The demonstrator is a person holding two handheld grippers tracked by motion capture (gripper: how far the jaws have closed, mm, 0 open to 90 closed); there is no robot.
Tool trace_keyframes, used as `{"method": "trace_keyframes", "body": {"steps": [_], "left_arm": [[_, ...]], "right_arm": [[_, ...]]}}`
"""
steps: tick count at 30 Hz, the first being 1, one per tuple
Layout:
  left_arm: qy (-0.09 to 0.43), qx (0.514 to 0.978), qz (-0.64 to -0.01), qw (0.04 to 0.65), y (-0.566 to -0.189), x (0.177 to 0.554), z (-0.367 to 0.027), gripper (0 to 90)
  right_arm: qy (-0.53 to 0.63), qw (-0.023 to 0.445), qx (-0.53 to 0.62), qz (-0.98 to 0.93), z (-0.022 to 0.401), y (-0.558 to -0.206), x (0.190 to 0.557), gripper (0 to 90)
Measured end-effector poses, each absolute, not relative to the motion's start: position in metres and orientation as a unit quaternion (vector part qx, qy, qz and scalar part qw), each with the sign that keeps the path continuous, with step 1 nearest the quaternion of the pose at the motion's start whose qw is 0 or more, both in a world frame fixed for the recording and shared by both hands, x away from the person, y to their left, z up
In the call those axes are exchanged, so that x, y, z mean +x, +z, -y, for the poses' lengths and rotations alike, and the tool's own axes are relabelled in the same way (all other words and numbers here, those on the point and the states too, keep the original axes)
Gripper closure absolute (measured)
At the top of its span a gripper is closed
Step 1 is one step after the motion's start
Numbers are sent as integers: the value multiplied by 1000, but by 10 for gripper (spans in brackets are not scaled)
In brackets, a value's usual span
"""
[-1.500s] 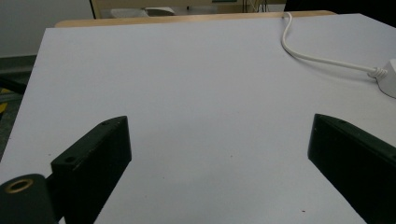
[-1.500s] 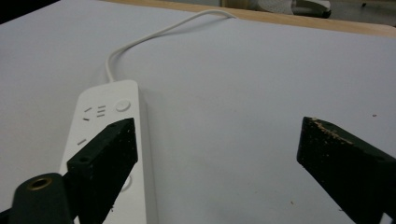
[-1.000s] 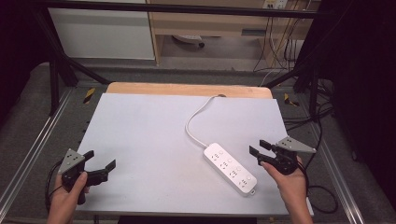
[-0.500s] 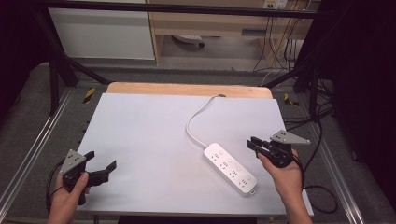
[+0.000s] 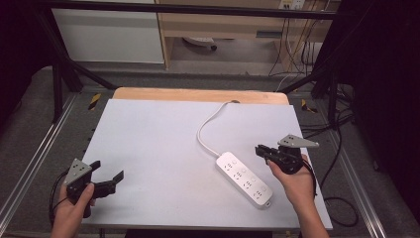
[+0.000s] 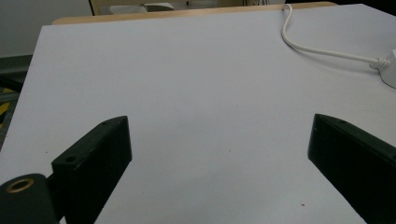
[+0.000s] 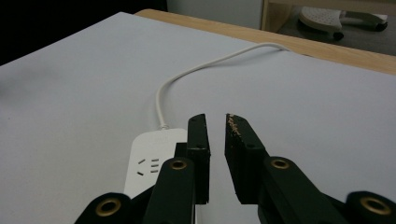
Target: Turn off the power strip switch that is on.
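Jaws on my left gripper (image 5: 106,181) gape wide above bare desk (image 5: 158,144). My right gripper (image 5: 263,151) shows only a narrow slit, just beside the white power strip (image 5: 244,179); I read no lettering there.

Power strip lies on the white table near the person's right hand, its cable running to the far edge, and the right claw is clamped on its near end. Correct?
Not quite. The right claw is not clamped on the power strip: in the high view it sits beside the strip, clear of it, jaws nearly together with nothing between them. The strip's place on the table and its cable are as stated.
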State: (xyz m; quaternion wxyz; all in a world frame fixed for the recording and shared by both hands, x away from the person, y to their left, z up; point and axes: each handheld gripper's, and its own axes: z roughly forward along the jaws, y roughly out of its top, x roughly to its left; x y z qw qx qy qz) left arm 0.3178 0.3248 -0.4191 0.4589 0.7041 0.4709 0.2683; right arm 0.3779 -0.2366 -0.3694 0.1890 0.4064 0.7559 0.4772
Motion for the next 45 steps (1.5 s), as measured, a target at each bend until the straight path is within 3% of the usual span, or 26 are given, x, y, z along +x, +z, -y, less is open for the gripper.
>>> {"method": "trace_keyframes", "body": {"steps": [17,45], "left_arm": [[269,704,-471,459,-419,318,-324,60],[270,704,-472,457,-419,318,-325,61]], "right_arm": [[460,169,398,-775,224,-375,385,900],[400,137,403,-812,207,-403,390,900]]}}
